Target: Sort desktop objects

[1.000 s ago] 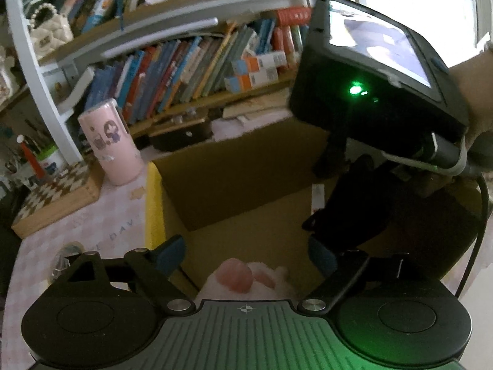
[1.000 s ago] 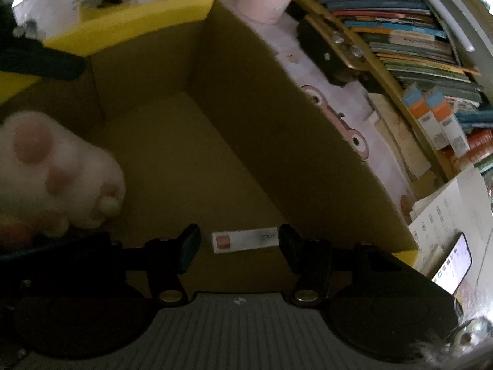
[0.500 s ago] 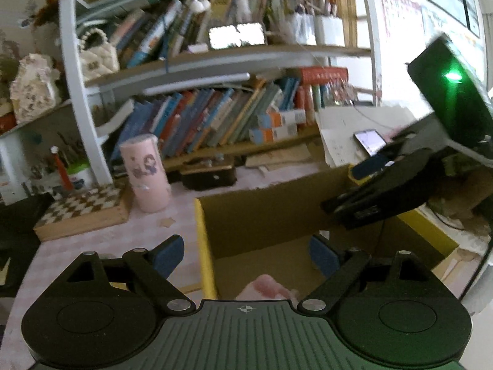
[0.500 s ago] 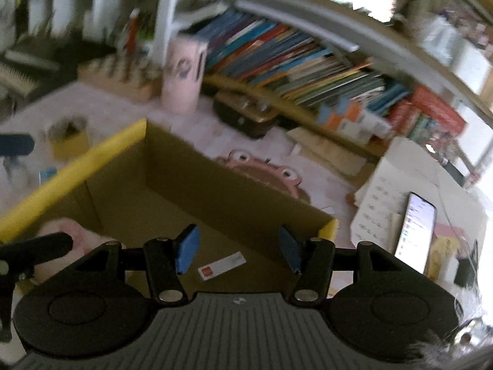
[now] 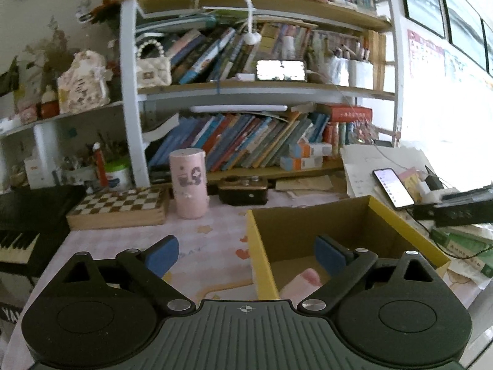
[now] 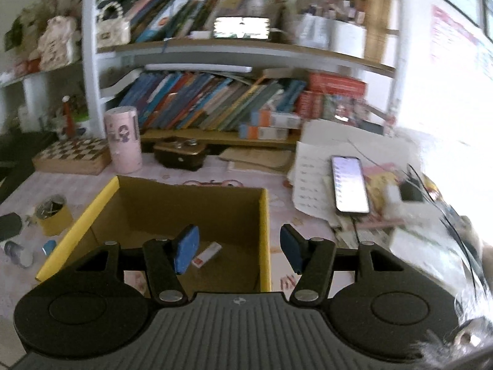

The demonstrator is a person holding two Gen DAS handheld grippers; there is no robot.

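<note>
Left hand-held gripper (image 5: 246,254) hung over bench (image 5: 212,246), jaws just been opening, spread wide, nothing between. Right hand-held gripper (image 6: 238,248) released too, empty. Cardboard box (image 6: 185,206) on bench held small white-red eraser (image 6: 206,254) on floor; pink plush paw (image 5: 303,280) in near corner. Yellow tape roll (image 6: 54,215) sat left of box.
</note>
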